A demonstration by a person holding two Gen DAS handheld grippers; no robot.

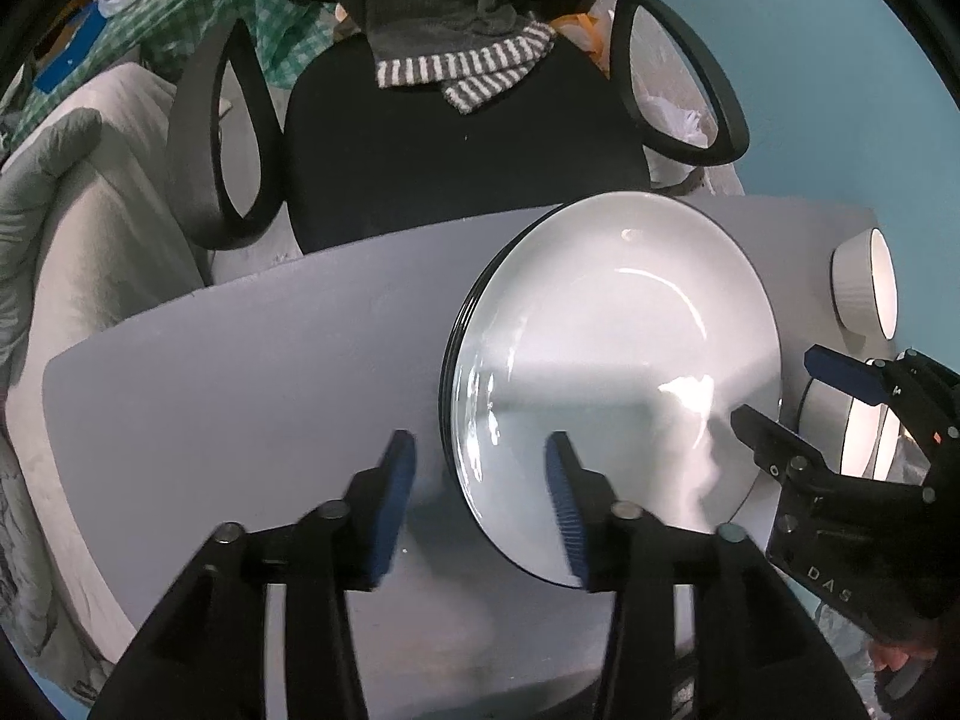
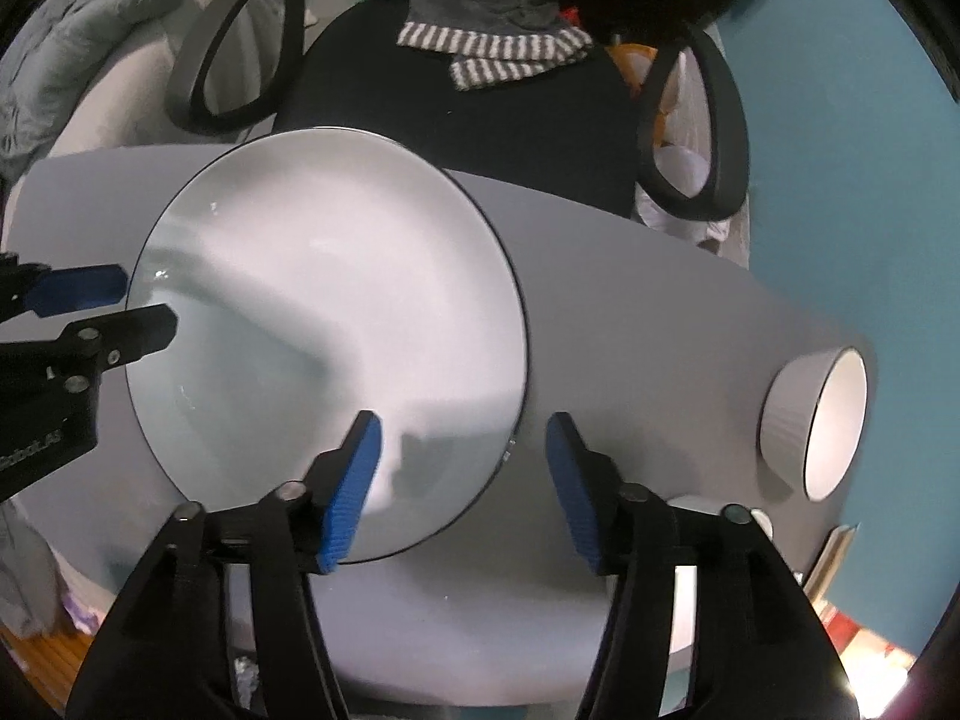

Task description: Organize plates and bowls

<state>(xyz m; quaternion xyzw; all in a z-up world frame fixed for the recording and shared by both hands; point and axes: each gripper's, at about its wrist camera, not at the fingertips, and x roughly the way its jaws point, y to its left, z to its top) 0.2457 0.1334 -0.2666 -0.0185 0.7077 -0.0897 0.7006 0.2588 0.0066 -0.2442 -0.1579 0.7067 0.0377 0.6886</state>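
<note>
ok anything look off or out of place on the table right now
Nothing is spilled or broken. The one oddity is the ribbed white bowl at the table's right end: it appears to lie on its side, opening facing sideways, while the plate lies flat.

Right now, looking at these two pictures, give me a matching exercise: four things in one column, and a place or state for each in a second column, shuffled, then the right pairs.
Things
1. plate stack
2. ribbed bowl
3. striped cloth
4. left tongs

Place or state
A. draped on the black chair
B. open, straddling a plate rim
C. white with dark rims, on the grey table
D. alone near the table's right end

Pairs: 1-C, 2-D, 3-A, 4-B
</note>
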